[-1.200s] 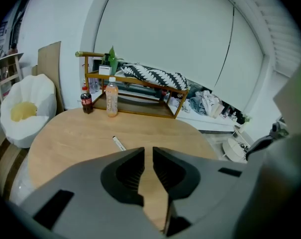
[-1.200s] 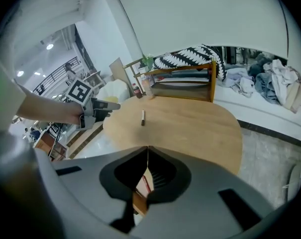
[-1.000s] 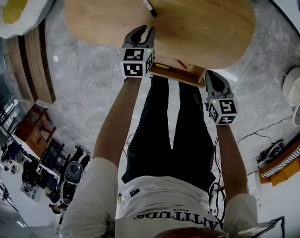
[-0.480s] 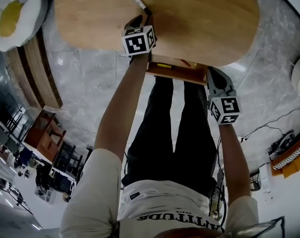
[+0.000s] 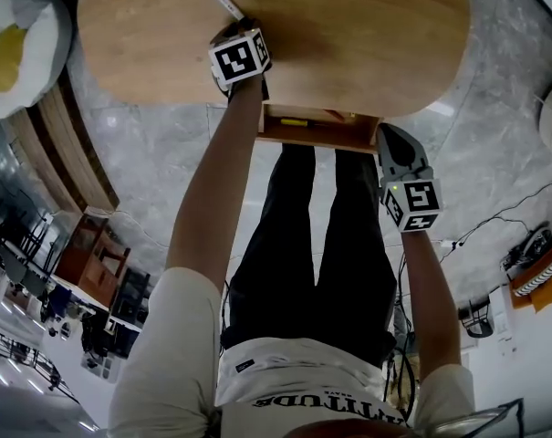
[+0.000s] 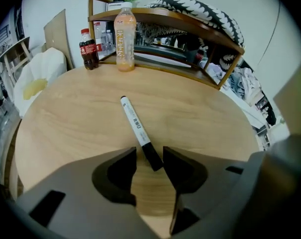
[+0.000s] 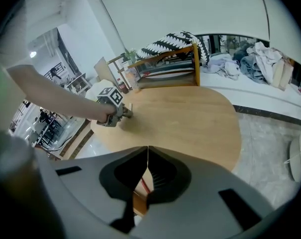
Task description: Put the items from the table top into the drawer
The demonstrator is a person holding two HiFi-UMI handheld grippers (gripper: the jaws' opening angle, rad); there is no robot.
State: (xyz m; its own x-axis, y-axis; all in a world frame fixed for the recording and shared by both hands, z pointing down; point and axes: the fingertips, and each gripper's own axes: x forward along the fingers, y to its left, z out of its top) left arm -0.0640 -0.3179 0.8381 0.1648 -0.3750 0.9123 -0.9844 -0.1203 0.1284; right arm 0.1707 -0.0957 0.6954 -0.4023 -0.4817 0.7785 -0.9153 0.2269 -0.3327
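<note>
A white marker (image 5: 224, 0) with a black cap lies on the oval wooden table (image 5: 367, 35). My left gripper (image 5: 235, 27) has come down over it. In the left gripper view the marker (image 6: 136, 127) points its black end into the gap of the left gripper (image 6: 150, 157). The jaws have just been opening, and the pads stand apart from the cap without pressing it. The drawer (image 5: 323, 137) under the table's near edge stands open, with a yellow item (image 5: 295, 121) and a red one (image 5: 336, 115) inside. My right gripper (image 5: 386, 136) hangs shut and empty beside the drawer's right corner (image 7: 148, 148).
At the table's far edge stand a cola bottle (image 6: 89, 49) and an orange drink bottle (image 6: 124, 36), with a wooden rack (image 6: 190, 26) behind them. A white and yellow cushion (image 5: 11, 44) lies at the left. Cables (image 5: 522, 245) trail over the floor at the right.
My left gripper moved away from the drawer, out over the table and down onto the marker's black end, with its jaws spreading wider. The right gripper sank slightly.
</note>
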